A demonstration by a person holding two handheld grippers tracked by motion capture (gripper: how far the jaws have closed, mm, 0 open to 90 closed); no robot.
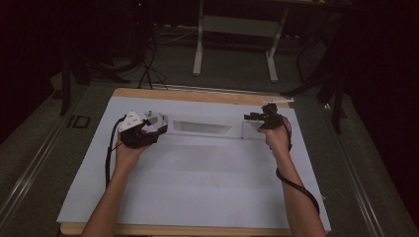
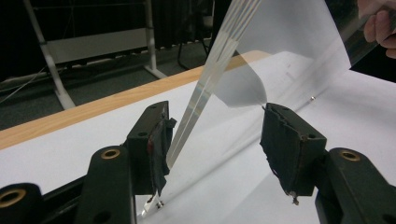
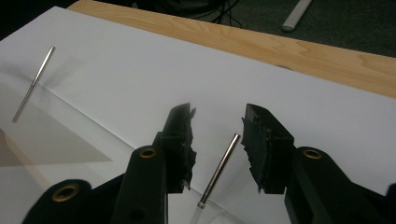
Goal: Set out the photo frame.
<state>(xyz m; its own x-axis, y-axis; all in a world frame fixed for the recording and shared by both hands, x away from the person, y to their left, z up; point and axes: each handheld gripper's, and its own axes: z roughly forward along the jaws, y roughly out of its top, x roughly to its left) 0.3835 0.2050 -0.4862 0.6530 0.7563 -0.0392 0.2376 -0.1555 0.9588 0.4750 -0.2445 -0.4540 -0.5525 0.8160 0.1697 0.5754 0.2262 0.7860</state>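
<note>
Both jaws stand apart: left gripper (image 1: 157, 121) and right gripper (image 1: 253, 116), mid-frame, flank the clear plastic sheet (image 1: 202, 128); close both evenly before lifting off the worktop (image 1: 197, 197)

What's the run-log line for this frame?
left hand-held gripper: open, clear sheet edge between jaws | right hand-held gripper: open, metal rod between jaws, unclamped | surface: white paper

No text, label, brand, number or sign is showing readably in any of the views. The large white paper sheet (image 1: 197, 182) covering the pale wooden table (image 1: 197, 95) is showing as blank, and the black gripper jaws are carrying no marking.
</note>
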